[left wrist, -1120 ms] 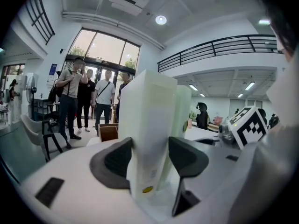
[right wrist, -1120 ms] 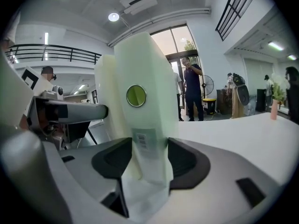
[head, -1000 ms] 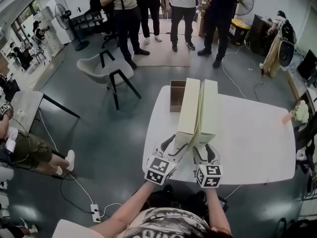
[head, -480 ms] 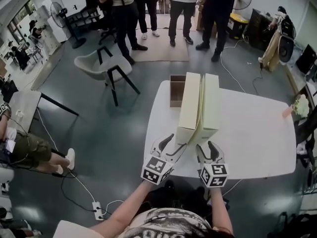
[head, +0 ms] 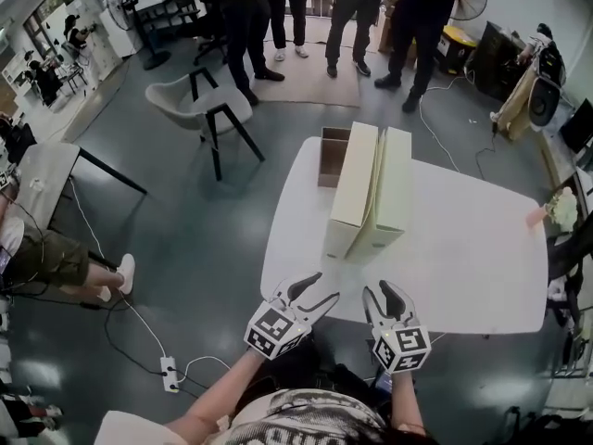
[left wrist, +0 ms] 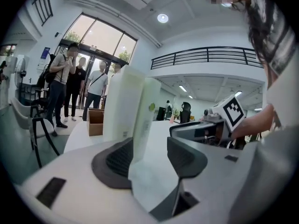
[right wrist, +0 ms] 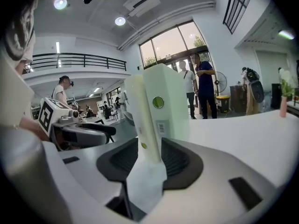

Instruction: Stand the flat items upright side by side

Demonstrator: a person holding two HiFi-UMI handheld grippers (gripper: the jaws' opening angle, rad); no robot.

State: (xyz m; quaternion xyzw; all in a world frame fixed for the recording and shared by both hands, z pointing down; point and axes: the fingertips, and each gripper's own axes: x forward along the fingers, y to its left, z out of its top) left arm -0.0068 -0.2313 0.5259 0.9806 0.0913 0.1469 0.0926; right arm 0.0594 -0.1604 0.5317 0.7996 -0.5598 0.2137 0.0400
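Note:
Two flat cream boxes stand upright side by side on the white table (head: 482, 267), the left box (head: 352, 188) touching the right box (head: 391, 193). Both grippers hang back at the table's near edge, apart from the boxes. My left gripper (head: 320, 288) is open and holds nothing. My right gripper (head: 378, 292) has its jaws closing, with nothing between them. In the left gripper view the boxes (left wrist: 131, 108) rise beyond the left gripper (left wrist: 149, 157). In the right gripper view the boxes (right wrist: 161, 106) stand past the right gripper (right wrist: 150, 160).
An open brown carton (head: 331, 156) sits at the table's far edge behind the boxes. A pink vase with flowers (head: 554, 209) is at the right edge. A grey chair (head: 199, 109) and several standing people are beyond; a power strip (head: 170, 374) lies on the floor.
Both grippers have let go of the boxes' near ends and drawn back toward the person. The boxes stay standing. The right jaws have narrowed.

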